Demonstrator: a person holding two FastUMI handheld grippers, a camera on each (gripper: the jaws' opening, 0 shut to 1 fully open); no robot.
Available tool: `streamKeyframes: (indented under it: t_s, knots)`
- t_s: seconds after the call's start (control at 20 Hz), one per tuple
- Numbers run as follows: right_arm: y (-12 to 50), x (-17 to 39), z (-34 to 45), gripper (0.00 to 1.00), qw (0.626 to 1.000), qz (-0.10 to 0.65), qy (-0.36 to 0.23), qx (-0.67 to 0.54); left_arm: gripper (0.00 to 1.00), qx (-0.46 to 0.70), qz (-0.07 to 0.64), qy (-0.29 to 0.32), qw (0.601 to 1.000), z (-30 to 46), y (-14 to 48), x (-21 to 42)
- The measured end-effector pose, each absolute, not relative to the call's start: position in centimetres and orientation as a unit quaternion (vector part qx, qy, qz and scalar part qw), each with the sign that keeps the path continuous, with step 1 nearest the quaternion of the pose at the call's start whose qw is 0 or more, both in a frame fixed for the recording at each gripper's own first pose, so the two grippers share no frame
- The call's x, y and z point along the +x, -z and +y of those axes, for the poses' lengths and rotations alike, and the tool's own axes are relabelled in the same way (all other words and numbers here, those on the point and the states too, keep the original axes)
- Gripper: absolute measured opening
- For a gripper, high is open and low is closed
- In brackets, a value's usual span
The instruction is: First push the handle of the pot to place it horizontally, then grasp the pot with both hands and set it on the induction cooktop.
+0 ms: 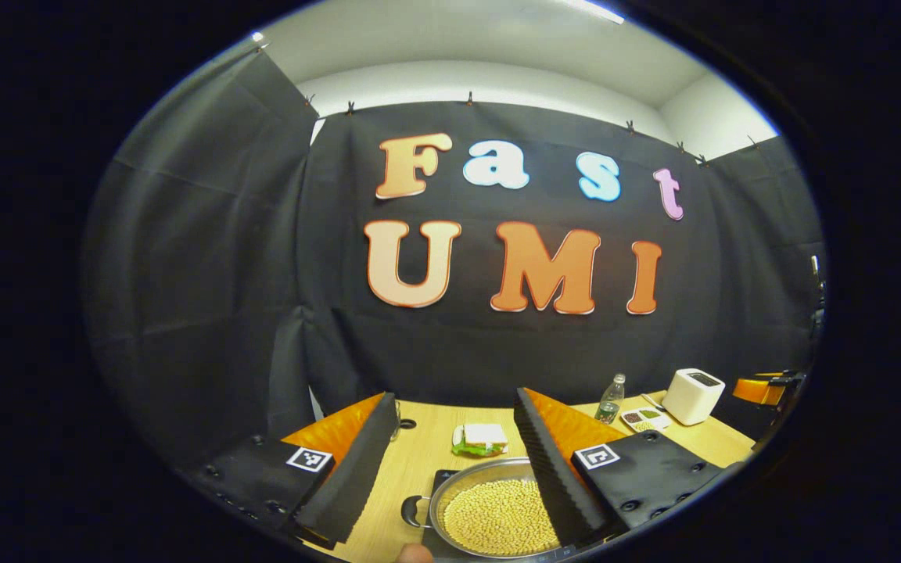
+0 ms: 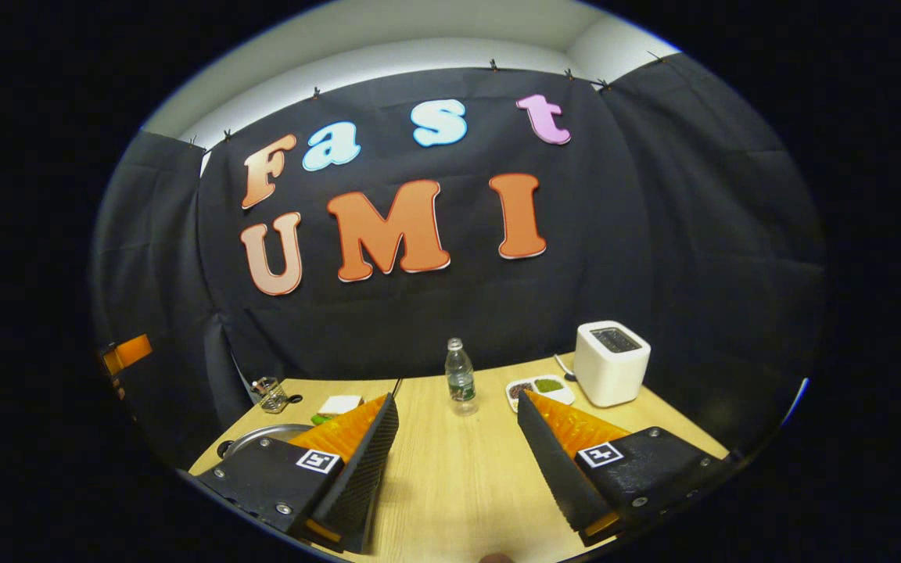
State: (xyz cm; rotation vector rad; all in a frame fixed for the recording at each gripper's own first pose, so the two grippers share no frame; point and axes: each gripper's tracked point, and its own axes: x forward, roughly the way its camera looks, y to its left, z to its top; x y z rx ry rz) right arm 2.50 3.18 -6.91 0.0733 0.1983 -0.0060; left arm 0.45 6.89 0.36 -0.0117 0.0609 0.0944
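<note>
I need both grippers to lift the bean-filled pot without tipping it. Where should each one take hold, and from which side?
Grip the pot at opposite sides of its rim. The small loop handle sticking out on its left suits the left gripper, coming in from that side. The right gripper should probably take the opposite side; that side is hidden by a finger. Keep the pot level: it is shallow and filled with beans.
</note>
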Motion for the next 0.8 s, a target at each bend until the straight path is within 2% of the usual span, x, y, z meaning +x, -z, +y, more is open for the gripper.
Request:
streamKeyframes:
  t_s: [0.1, 0.15, 0.2, 0.25, 0.4, 0.7, 0.8]
  knots:
    - [4.4, 1.1, 2.2, 0.95, 0.996, 0.082, 0.0, 0.031, 0.94, -0.009, 0.017, -0.04, 0.999, 5.6, -2.4, -0.5]
    - [3.3, 0.5, 1.6, 0.95, 0.997, 0.074, 0.0, 0.028, 0.99, -0.013, 0.014, -0.032, 0.999, 4.9, -3.2, -1.0]
    - [2.2, 0.0, 0.8, 0.95, 0.998, 0.064, 0.003, 0.024, 0.94, -0.013, 0.01, -0.022, 1.0, 4.3, -4.0, -1.5]
    - [1.2, -0.5, -0.1, 0.95, 0.998, 0.055, 0.008, 0.02, 0.99, -0.013, 0.003, -0.014, 1.0, 3.7, -5.1, -1.8]
    - [-0.7, -1.9, -2.6, 0.95, 0.999, 0.036, 0.028, 0.013, 0.97, 0.003, -0.024, -0.003, 1.0, 2.5, -7.9, -2.7]
    - [-1.2, -3.0, -6.4, 0.95, 0.998, 0.033, 0.053, 0.02, 0.94, 0.015, -0.028, 0.029, 0.999, -1.4, -8.3, -3.6]
    - [-1.0, -3.1, -7.1, 0.95, 0.998, 0.036, 0.056, 0.022, 0.97, 0.015, -0.023, 0.031, 0.999, -1.8, -8.4, -3.3]
